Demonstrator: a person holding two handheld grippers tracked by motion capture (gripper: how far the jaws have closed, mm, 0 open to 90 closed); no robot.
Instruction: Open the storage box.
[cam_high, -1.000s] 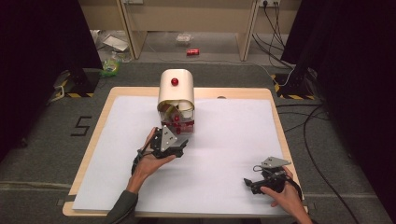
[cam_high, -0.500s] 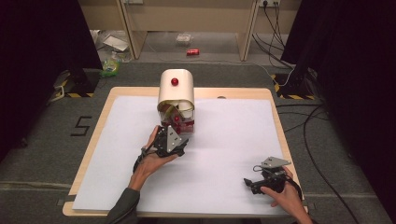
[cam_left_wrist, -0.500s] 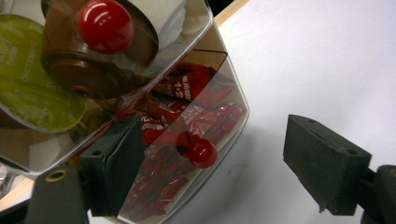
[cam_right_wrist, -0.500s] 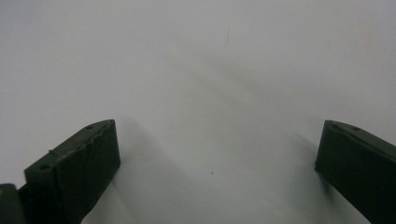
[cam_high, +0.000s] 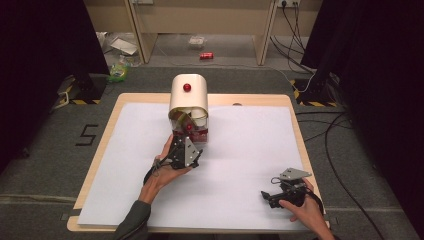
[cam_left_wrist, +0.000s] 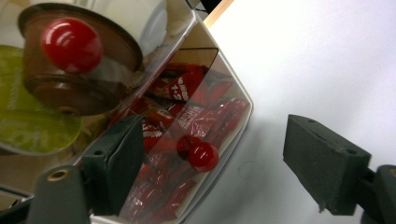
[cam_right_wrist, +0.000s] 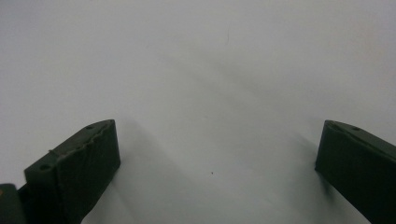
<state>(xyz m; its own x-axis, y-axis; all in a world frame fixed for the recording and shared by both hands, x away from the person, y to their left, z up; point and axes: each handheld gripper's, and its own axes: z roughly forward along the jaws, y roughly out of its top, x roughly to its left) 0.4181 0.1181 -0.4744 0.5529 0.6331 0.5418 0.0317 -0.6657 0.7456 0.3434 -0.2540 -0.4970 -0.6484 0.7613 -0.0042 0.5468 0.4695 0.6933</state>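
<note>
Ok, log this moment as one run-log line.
left tongs: open, at clear drawer of red packets, red knob between jaws, no contact | right tongs: open, idle over white sheet | dispenser: upright

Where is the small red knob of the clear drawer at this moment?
In the left gripper view, the small red knob sits on the clear drawer front, between the open left gripper jaws, below the brown capsule.

the printing on the red packets (cam_left_wrist: 187, 116) inside the clear drawer (cam_left_wrist: 233, 93) is too blurred to read. the left gripper (cam_high: 186, 150) hides the drawer's front in the high view.
</note>
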